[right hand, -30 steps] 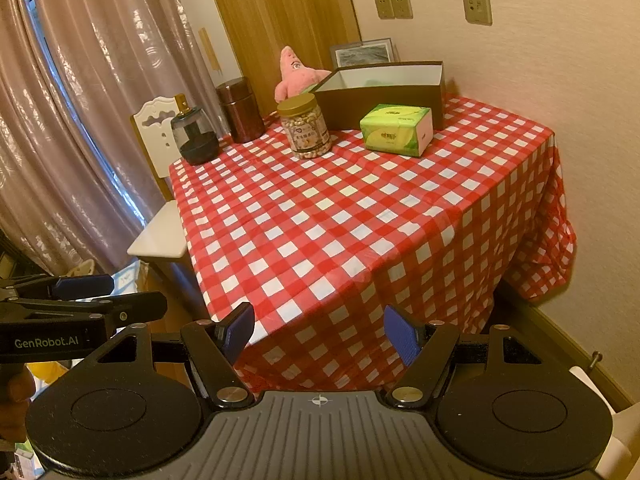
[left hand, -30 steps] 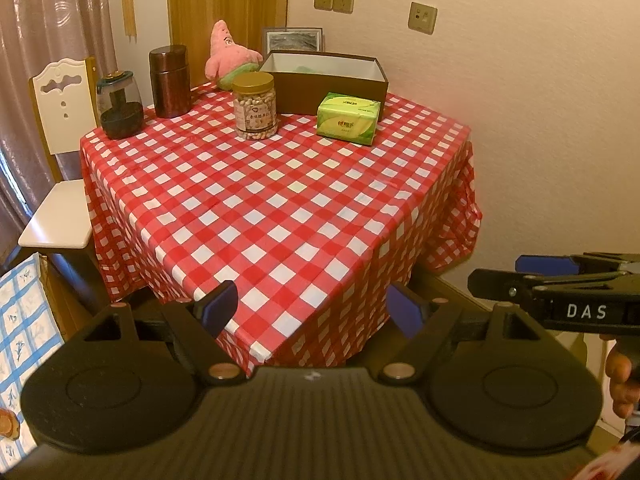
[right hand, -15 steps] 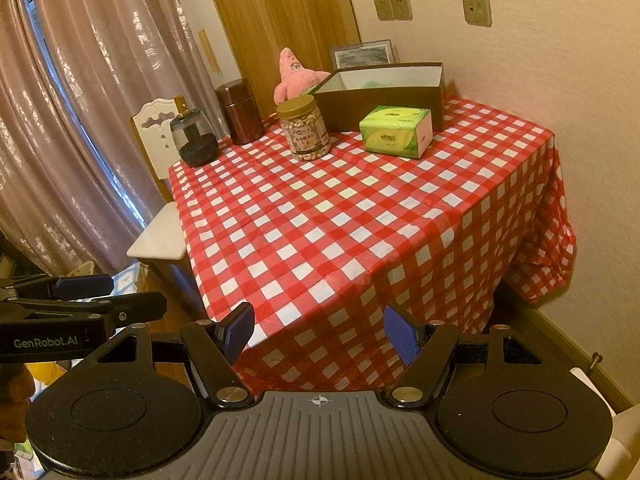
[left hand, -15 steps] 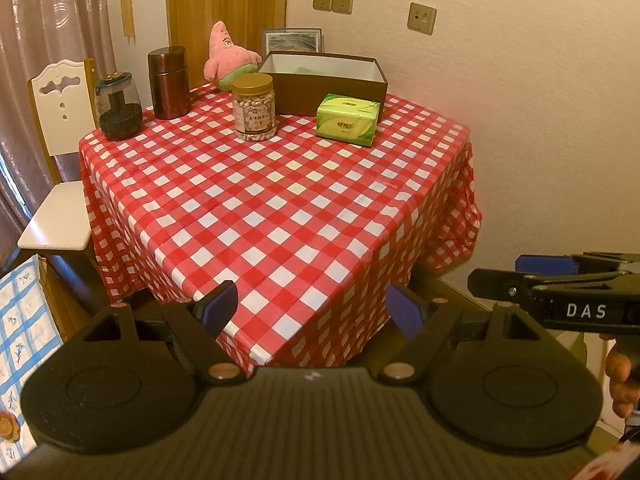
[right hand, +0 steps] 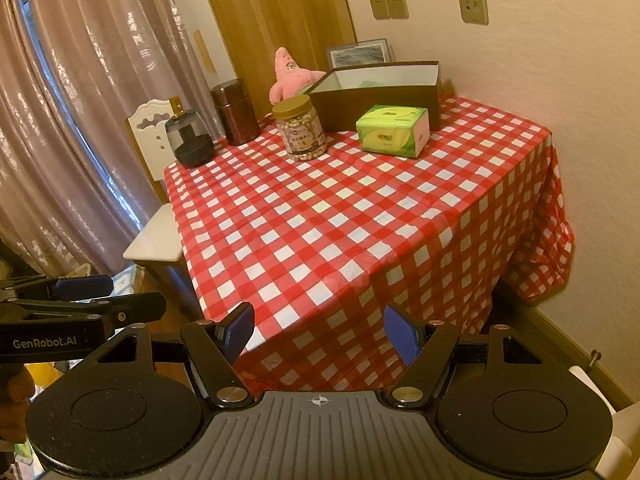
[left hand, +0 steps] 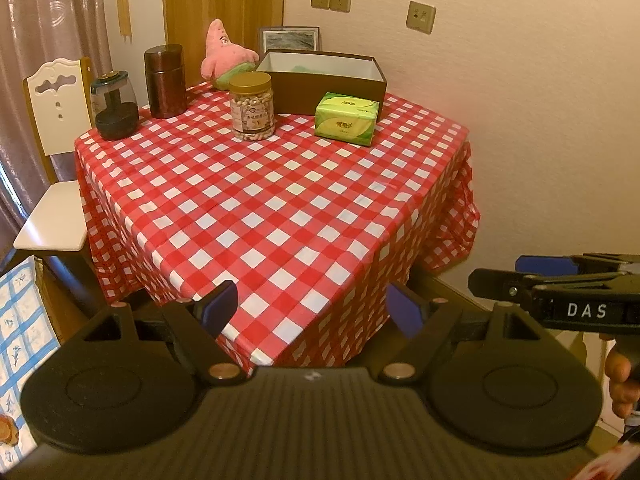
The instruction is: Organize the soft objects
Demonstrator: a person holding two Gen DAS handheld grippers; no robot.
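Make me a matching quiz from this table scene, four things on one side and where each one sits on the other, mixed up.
Things:
1. pink plush toy
2. green tissue pack
3. nut jar
4. glass canister with dark base

Places:
A. at the table's left corner, nearest the white chair
B. in front of the brown box, toward its right end
C. behind the nut jar, left of the brown box
D. between the dark brown canister and the tissue pack

Pairs: 1-C, 2-B, 3-D, 4-A
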